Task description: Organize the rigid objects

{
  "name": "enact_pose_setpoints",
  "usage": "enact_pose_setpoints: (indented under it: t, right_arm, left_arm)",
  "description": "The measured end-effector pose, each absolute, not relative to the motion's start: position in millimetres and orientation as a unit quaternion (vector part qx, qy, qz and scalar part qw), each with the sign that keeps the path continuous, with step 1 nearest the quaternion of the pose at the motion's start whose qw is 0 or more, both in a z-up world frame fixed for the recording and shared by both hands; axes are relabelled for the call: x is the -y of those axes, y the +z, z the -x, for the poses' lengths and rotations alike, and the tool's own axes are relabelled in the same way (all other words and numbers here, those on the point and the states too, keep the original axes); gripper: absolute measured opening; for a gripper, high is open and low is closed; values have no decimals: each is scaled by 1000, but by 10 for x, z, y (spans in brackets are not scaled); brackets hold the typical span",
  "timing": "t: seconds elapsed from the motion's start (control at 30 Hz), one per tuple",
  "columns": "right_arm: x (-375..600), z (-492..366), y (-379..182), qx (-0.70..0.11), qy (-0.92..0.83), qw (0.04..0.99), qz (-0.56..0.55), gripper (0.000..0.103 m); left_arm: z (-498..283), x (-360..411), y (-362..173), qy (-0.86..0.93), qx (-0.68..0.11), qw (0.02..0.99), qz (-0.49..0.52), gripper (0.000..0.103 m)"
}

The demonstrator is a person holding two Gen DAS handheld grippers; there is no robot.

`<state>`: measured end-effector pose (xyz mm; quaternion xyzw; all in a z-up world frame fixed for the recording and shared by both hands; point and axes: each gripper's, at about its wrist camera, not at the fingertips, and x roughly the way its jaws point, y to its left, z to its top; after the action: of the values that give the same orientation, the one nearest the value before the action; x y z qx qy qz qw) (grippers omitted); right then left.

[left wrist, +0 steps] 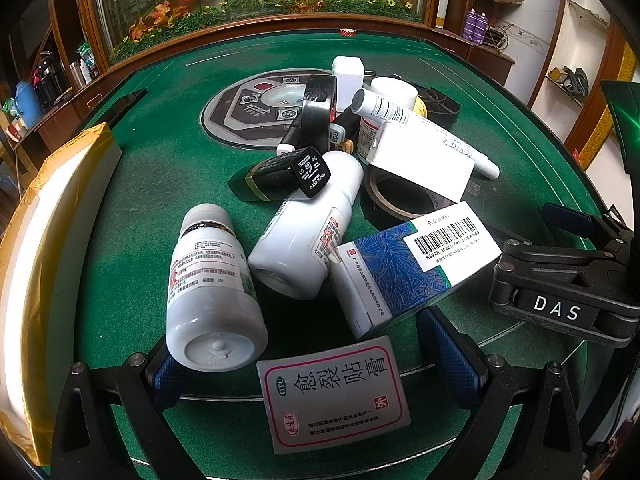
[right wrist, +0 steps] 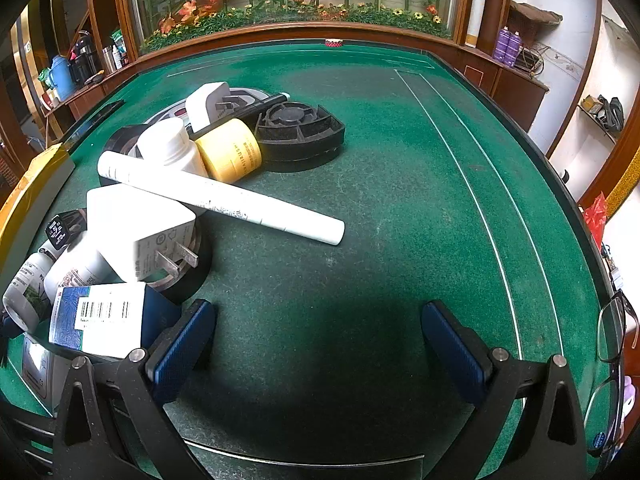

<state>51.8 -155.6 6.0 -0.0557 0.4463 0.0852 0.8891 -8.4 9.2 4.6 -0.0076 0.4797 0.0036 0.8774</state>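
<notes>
Bottles, boxes and tape rolls lie heaped on the green table point(right wrist: 400, 184). The left gripper point(left wrist: 316, 364) stands wide apart with nothing clamped: a flat white plaster box point(left wrist: 334, 392) lies between its fingers, a white bottle point(left wrist: 212, 292) rests against the left finger, and a blue box point(left wrist: 416, 264) sits just ahead. The right gripper point(right wrist: 318, 344) is also spread, over bare felt; the heap lies ahead to its left, a long white tube point(right wrist: 224, 196) nearest.
</notes>
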Motion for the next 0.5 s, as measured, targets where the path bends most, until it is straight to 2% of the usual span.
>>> enact_pose_setpoints:
  t: [0.5]
  right_arm:
    - [1557,-520,59,-446,85,889,56,103]
  left_arm:
    - [104,-41,31,31,-476,879,22,103]
